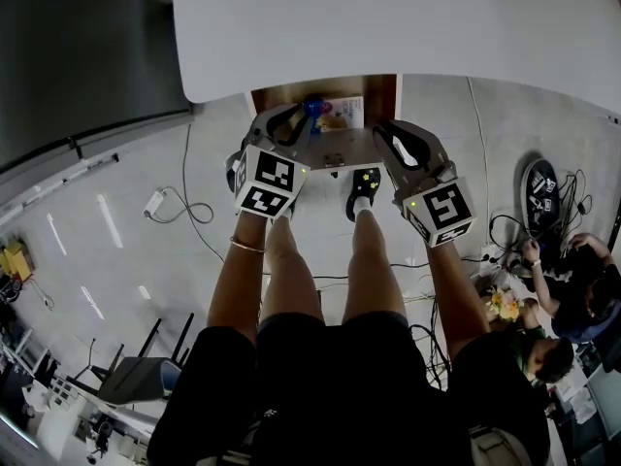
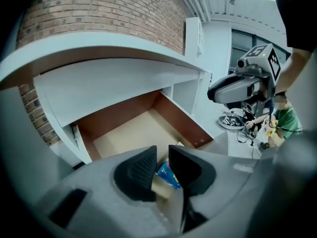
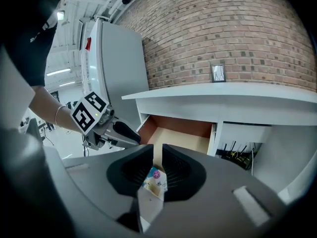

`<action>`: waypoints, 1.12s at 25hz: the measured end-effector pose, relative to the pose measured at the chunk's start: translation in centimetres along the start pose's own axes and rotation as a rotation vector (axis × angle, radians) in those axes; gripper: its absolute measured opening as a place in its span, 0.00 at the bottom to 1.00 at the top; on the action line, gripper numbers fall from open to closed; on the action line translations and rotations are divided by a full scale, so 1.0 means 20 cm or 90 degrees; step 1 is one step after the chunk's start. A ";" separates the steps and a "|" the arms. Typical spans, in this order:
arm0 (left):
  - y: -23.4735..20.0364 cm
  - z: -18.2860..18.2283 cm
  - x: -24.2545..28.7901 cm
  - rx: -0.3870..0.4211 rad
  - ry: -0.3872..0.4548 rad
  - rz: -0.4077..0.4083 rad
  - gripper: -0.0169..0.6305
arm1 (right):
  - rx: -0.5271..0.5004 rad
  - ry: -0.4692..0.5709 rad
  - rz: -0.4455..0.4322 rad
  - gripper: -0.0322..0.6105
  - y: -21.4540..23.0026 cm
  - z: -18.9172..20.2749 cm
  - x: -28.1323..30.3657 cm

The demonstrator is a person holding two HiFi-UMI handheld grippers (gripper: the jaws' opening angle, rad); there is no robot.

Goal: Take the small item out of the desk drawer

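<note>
Left gripper (image 2: 162, 155): two black ribbed pads on grey moulded jaws, a narrow gap between them, gripping nothing. Right gripper (image 3: 157, 157): same build, jaws also slightly apart and empty. Each carries one cube with square black-and-white markers. One drawer (image 2: 174, 117) stands pulled out at 12 o'clock in the head view, under the smooth white desk top (image 1: 388, 17); it has brown wood-look walls, a pale tan floor and a white front panel (image 1: 340, 153). Small item (image 3: 154, 178): a flat printed packet, blue and cream, lying on the drawer floor, seen through each jaw gap but well apart from the pads. Whether it is one piece or several, cannot tell. Red brick wall (image 3: 223, 33) behind the desk. Loose cables (image 1: 175, 207) on the floor at 9 o'clock; a seated person (image 1: 572, 280) at 4 o'clock.
</note>
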State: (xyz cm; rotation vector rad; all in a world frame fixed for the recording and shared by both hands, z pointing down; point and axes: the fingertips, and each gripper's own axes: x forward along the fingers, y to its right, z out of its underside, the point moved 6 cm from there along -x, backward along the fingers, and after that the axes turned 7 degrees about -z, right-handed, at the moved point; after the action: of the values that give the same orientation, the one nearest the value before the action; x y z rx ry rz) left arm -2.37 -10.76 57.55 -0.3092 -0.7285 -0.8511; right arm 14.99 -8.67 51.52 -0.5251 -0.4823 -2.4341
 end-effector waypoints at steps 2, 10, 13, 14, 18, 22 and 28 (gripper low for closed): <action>0.00 0.00 0.04 -0.001 -0.005 0.006 0.16 | -0.002 -0.002 0.000 0.15 0.01 0.00 0.01; 0.04 0.07 0.16 0.016 -0.050 0.012 0.20 | -0.013 -0.004 -0.009 0.16 0.03 0.02 0.03; 0.06 0.10 0.23 0.021 -0.076 0.022 0.21 | -0.018 -0.010 -0.018 0.16 0.04 0.03 0.03; 0.06 0.11 0.25 0.023 -0.085 0.027 0.22 | -0.018 -0.012 -0.019 0.16 0.04 0.03 0.03; 0.09 0.14 0.34 0.042 -0.124 0.041 0.23 | -0.012 -0.015 -0.019 0.16 0.06 0.04 0.02; 0.10 0.17 0.44 0.070 -0.170 0.059 0.26 | -0.013 -0.019 -0.025 0.16 0.08 0.07 0.02; 0.12 0.20 0.54 0.107 -0.211 0.079 0.27 | -0.009 -0.024 -0.020 0.16 0.11 0.08 0.00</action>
State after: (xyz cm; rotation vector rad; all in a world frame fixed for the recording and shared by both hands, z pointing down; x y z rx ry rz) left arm 2.32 -13.25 68.01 -0.3448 -1.0726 -0.6216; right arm 16.88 -9.56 53.41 -0.5741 -0.4930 -2.4623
